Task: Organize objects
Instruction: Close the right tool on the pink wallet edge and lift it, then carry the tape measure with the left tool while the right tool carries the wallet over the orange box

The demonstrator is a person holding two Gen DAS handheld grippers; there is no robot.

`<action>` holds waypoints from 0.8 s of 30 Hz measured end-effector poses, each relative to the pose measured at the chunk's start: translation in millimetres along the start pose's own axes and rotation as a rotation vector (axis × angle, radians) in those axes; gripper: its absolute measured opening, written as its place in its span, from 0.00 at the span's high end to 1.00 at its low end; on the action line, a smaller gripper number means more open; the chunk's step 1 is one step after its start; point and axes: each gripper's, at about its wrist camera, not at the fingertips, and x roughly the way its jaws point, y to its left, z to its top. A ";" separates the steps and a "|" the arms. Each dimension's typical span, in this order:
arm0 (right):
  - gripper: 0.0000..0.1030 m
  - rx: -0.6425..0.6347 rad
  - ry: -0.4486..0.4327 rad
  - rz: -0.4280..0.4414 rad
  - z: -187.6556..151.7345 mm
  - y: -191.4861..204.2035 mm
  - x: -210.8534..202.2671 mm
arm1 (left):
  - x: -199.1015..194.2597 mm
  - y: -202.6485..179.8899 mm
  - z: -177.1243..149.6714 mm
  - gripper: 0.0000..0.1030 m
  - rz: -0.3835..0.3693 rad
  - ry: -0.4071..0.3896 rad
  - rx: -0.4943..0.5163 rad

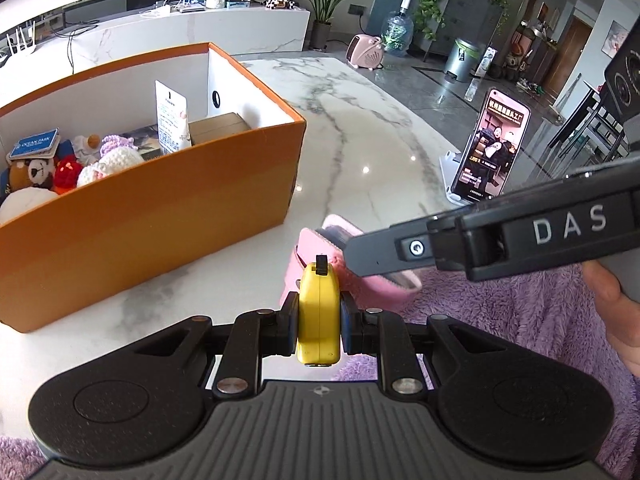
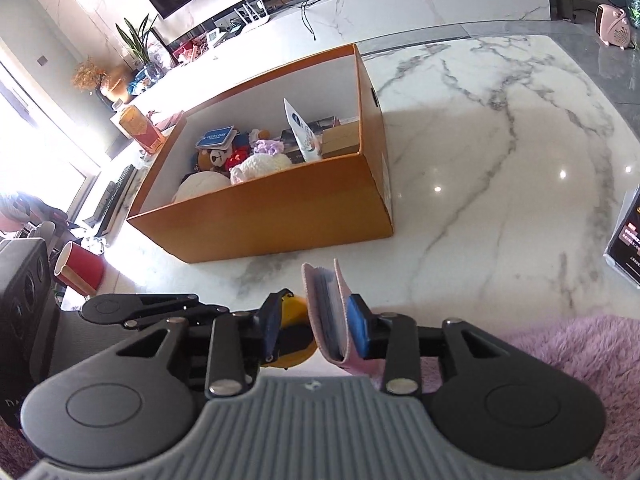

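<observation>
The left tool (image 1: 319, 322) is clamped on a yellow tape measure (image 1: 318, 316) above the marble surface (image 1: 360, 128), near the orange box (image 1: 160, 216). Just beside it, the right tool (image 2: 316, 330) seems pressed around a pink card holder (image 2: 330, 312) on both sides, though its left pad is partly hidden.

Hidden and cut-off items, both wrist views

Pink card holder (image 1: 320, 256): far end covered by the right gripper (image 1: 360, 256). Phone (image 2: 626, 240): cut by the right frame edge. Orange box (image 1: 160, 216): left end cropped; plush toys (image 1: 48, 172) inside partly masked by its wall. Phone-screen text: too small to read.
</observation>
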 end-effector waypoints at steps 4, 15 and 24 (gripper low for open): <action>0.59 -0.017 -0.012 -0.018 1.7 2.2 2.6 | 3.6 1.3 -4.3 0.78 -0.019 0.010 -0.021; 0.58 -0.033 -0.085 -0.084 1.9 -2.2 -3.3 | 6.9 0.6 -6.5 0.78 -0.024 0.008 -0.035; 0.45 -0.085 -0.048 -0.023 -0.7 2.9 1.2 | 10.1 1.4 -8.2 0.78 -0.033 0.004 -0.041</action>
